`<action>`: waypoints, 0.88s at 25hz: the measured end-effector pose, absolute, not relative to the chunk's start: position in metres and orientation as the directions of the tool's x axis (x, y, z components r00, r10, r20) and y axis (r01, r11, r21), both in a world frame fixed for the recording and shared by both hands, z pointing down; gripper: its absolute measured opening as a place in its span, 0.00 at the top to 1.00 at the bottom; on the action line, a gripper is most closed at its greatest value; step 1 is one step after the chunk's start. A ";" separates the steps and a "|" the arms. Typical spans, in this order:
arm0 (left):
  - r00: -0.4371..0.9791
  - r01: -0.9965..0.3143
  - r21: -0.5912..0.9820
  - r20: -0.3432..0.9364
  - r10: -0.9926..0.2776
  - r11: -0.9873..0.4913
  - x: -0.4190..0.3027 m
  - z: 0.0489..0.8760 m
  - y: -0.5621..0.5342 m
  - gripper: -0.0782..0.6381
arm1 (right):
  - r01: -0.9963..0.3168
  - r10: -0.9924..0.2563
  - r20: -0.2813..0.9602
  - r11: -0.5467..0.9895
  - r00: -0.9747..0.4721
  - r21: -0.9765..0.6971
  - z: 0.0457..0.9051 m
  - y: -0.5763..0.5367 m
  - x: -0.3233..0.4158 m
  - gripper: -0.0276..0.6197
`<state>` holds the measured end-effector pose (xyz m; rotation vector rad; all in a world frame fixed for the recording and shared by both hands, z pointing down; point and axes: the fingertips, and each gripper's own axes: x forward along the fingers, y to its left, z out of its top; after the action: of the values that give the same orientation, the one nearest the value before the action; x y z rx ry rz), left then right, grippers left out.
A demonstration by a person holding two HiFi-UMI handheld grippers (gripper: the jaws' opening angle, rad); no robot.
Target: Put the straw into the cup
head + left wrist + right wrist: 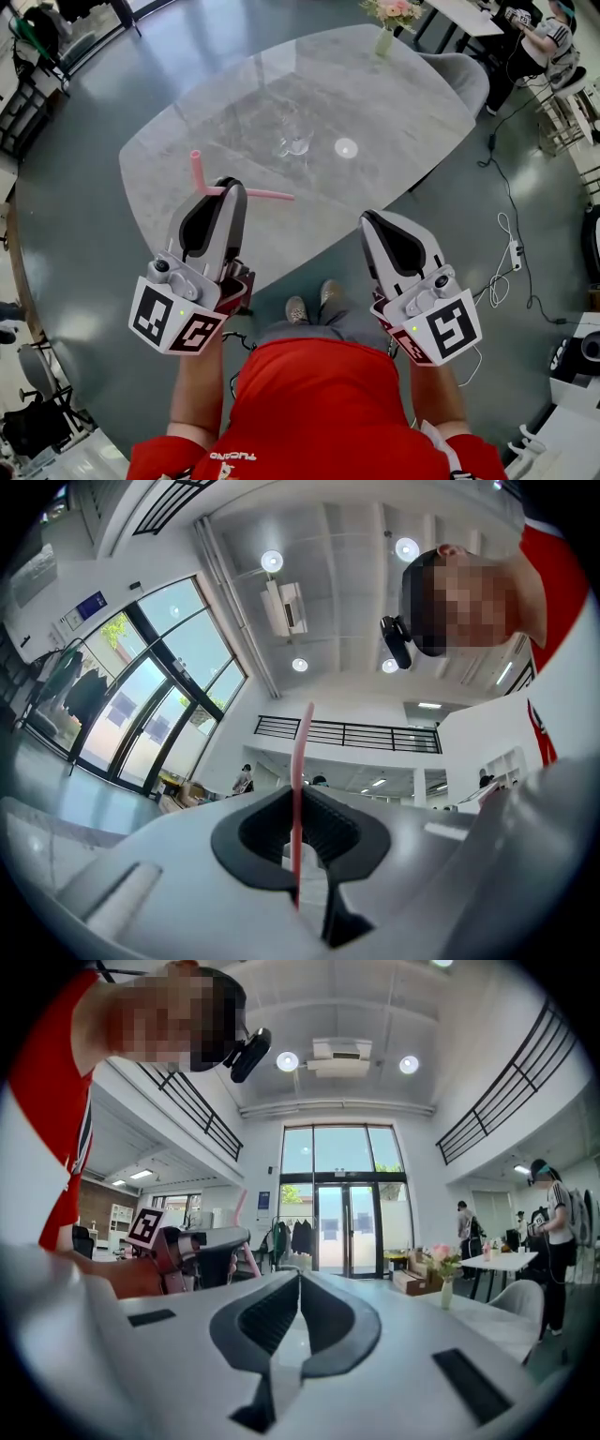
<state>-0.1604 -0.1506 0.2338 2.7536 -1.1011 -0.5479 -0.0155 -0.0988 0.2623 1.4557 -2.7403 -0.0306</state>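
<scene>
In a high, glass-fronted hall, a person in a red top stood at a grey stone-look table (394, 103), a gripper in each hand. The left gripper (228, 184) was clamped on a pink straw (258, 193), which lay crosswise above the table's near side, its long end pointing right and its short bent end sticking up at the left. The right gripper (368, 219) was closed on nothing, by the near edge. The clear cup (293, 141) stood upright mid-table, ahead and slightly right of the straw, apart from it and nearer the left gripper. The straw would likely need turning end-down first.
</scene>
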 end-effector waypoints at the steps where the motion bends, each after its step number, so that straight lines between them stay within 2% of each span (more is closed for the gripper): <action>1: 0.668 -0.641 0.249 -0.285 -0.687 -0.726 -0.159 0.234 -0.153 0.85 | -0.828 -0.829 0.026 0.559 -0.558 0.036 0.263 -0.100 -0.014 0.95; 22: 0.590 -0.737 0.238 -0.231 -0.774 -0.633 -0.125 0.249 -0.244 0.85 | -0.777 -0.778 0.007 0.629 -0.629 0.028 0.267 -0.199 0.019 0.95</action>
<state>-0.1255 -0.2436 0.2487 2.6954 -1.2859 -0.4780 0.0190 -0.1991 0.2665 1.3453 -2.8185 -0.0354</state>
